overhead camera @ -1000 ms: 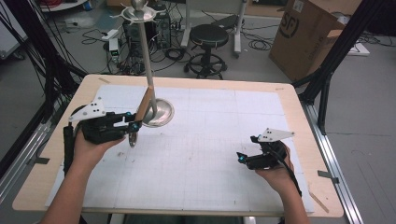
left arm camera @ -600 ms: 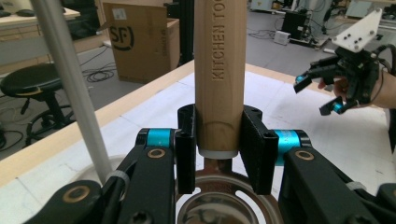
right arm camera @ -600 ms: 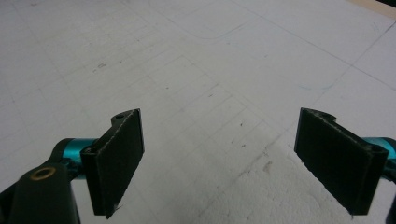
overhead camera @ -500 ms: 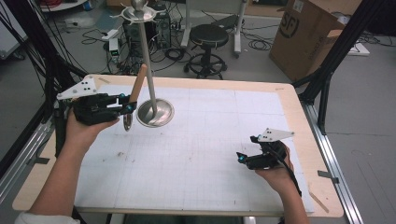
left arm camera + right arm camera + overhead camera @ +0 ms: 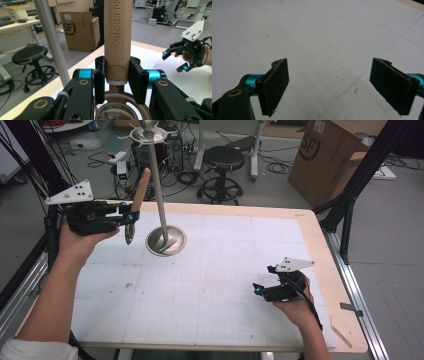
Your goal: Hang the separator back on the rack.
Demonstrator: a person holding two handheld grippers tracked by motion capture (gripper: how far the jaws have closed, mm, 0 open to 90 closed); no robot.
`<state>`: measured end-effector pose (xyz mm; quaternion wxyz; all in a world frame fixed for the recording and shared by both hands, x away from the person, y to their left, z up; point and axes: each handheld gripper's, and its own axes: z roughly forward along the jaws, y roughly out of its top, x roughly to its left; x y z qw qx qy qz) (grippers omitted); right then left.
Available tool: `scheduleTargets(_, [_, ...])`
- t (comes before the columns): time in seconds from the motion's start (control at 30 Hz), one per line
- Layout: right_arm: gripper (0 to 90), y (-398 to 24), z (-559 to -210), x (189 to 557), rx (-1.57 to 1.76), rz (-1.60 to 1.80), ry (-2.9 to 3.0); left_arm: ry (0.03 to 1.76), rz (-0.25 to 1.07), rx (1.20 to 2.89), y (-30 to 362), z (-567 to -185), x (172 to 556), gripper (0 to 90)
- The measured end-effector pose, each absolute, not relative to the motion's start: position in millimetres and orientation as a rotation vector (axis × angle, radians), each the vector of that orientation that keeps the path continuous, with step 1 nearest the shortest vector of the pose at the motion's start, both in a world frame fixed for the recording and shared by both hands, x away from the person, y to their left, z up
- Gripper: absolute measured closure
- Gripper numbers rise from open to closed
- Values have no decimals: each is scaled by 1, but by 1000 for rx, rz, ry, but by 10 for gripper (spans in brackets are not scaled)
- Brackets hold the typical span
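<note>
My left gripper point(image 5: 131, 216) is shut on a kitchen tool's wooden handle point(image 5: 141, 187), held upright in the air left of a metal stand point(image 5: 159, 185). The tool's short metal end point(image 5: 129, 232) hangs below the jaws. In the left gripper view the pads point(image 5: 136, 80) clamp the handle point(image 5: 117, 37) near its lower end, with the stand's pole point(image 5: 52, 40) to the left. The stand has a round base point(image 5: 166, 241) on the mat and hooks point(image 5: 148, 132) at its top. My right gripper point(image 5: 257, 287) rests low at the table's right, open with nothing between its jaws point(image 5: 329, 85).
A white gridded mat point(image 5: 215, 285) covers the wooden table point(image 5: 320, 250). Behind the table stand a black stool point(image 5: 223, 157) and a cardboard box point(image 5: 330, 155), with cables on the floor. The right gripper point(image 5: 172, 60) also shows far off in the left gripper view.
My left gripper has risen and drifted left and away with the wooden-handled tool in its grip, which now stands more upright. The right gripper has stayed put.
</note>
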<state>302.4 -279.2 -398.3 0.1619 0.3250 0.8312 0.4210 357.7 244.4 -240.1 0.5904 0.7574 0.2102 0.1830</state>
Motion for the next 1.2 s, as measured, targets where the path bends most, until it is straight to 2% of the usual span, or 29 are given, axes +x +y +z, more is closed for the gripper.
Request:
scheduleTargets(0.6, [147, -278, -399, 302, 928, 1201, 2379, 607, 498, 1708, 281, -217, 379, 690])
scheduleTargets(0.97, [146, -275, -400, 303, 917, 1197, 2388, 673, 535, 1723, 290, -206, 395, 690])
scheduleTargets(1.2, [147, -275, -399, 302, 922, 1194, 2388, 706, 537, 1676, 297, -199, 407, 690])
